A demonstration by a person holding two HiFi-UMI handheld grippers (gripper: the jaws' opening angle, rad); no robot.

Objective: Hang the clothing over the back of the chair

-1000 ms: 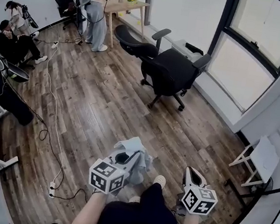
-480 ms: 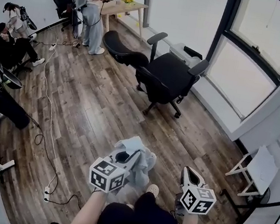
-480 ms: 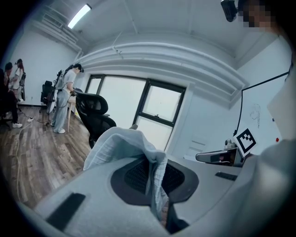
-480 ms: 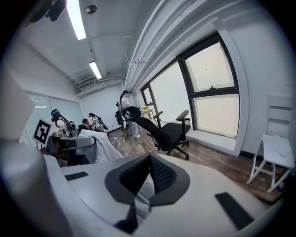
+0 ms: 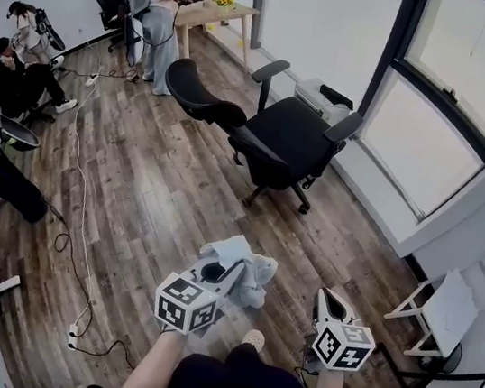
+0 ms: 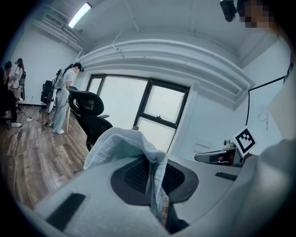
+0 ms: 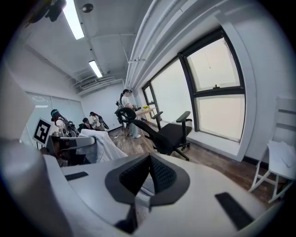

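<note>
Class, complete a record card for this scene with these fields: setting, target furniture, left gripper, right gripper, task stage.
setting: room with wooden floor and large windows
target furniture: black office chair, its back bare
left gripper: shut on light blue clothing
right gripper: jaws together, nothing between them
task stage: clothing not yet hung; the chair stands apart from both grippers, across the floor
</note>
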